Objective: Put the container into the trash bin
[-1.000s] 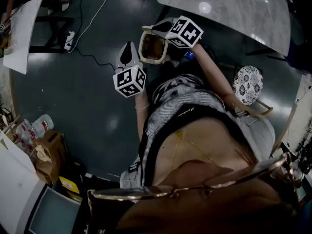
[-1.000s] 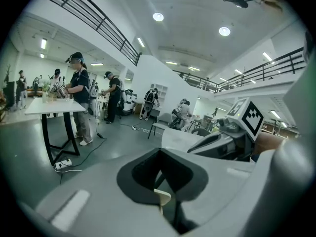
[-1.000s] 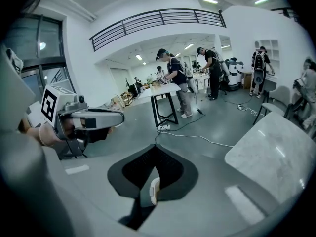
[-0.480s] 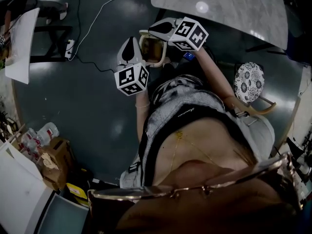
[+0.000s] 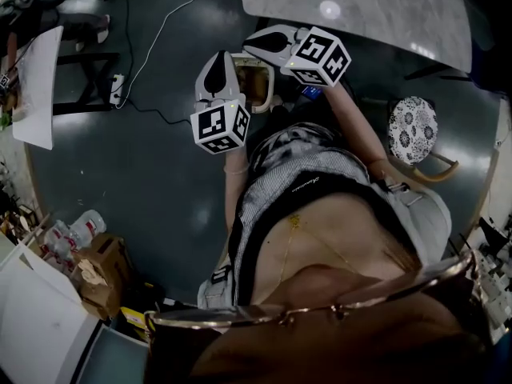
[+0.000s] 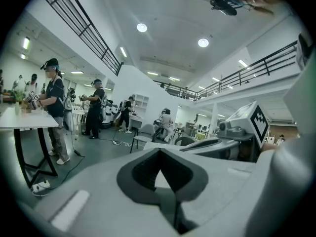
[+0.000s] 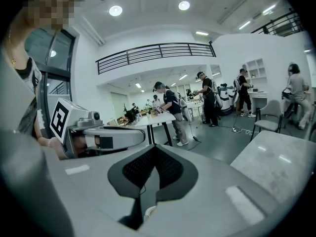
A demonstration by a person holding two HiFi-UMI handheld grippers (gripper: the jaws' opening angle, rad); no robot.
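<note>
In the head view a clear container (image 5: pixel 256 86) with a pale rim hangs in the air in front of the person, between the two grippers. My right gripper (image 5: pixel 254 45) reaches over its top edge with jaws shut; in the right gripper view (image 7: pixel 154 152) a bit of white rim (image 7: pixel 146 212) shows low in the slit. My left gripper (image 5: pixel 217 61) is right beside the container's left side, jaws shut (image 6: pixel 159 154) with nothing visible between them. Each gripper sees the other: the right gripper (image 6: pixel 236 132) and the left gripper (image 7: pixel 101 135).
A marble-topped table (image 5: pixel 376 6) lies ahead. A patterned stool (image 5: pixel 412 130) stands to the right. At lower left sit a cardboard box of rubbish (image 5: pixel 100 270), plastic bottles (image 5: pixel 76 230) and a white bin-like box (image 5: pixel 32 326). A cable (image 5: pixel 152 42) crosses the dark floor. People work at tables (image 6: pixel 24 120) beyond.
Both grippers have risen together with the container, which stays between them. The left gripper has closed in on the container's left side.
</note>
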